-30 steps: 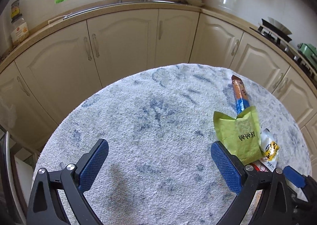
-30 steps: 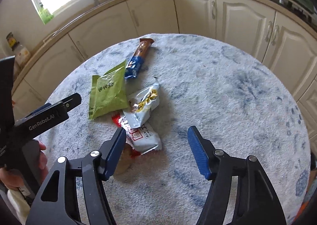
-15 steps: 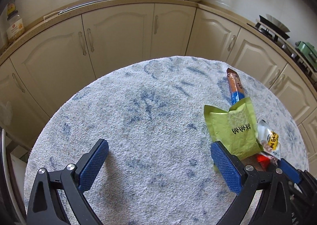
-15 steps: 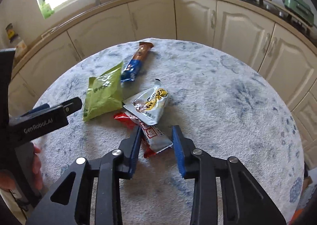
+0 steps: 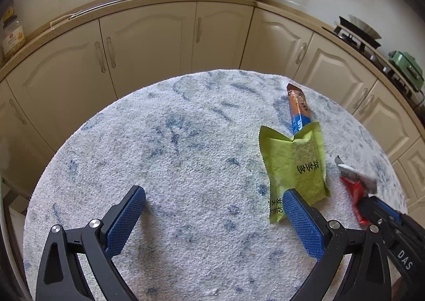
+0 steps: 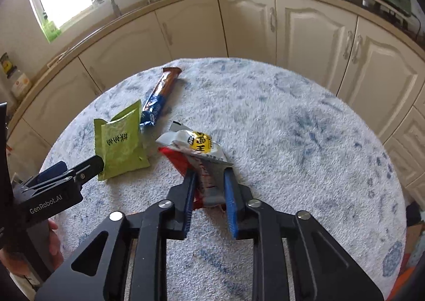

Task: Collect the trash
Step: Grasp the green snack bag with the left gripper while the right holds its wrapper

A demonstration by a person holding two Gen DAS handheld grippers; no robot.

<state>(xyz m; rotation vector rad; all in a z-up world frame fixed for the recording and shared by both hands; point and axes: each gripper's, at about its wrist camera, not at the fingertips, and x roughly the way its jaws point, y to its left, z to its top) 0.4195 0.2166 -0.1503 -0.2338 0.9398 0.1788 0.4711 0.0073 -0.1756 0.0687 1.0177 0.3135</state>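
Right gripper (image 6: 209,181) fingers had just closed, pinching two wrappers (image 6: 202,152) at twelve o'clock; left gripper (image 5: 212,218) gaped empty.

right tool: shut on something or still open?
Shut. The right tool has just closed; its blue pads clamp the red-and-white wrapper, with the yellow-labelled wrapper bunched ahead.

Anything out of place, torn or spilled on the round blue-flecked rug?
Nothing spilled. Litter is the oddity: a crumpled green foil packet and a brown-and-blue bar wrapper lie loose on the rug. The right tongs pinch a red-and-white wrapper, with a torn-looking white-and-yellow one overlapping it.
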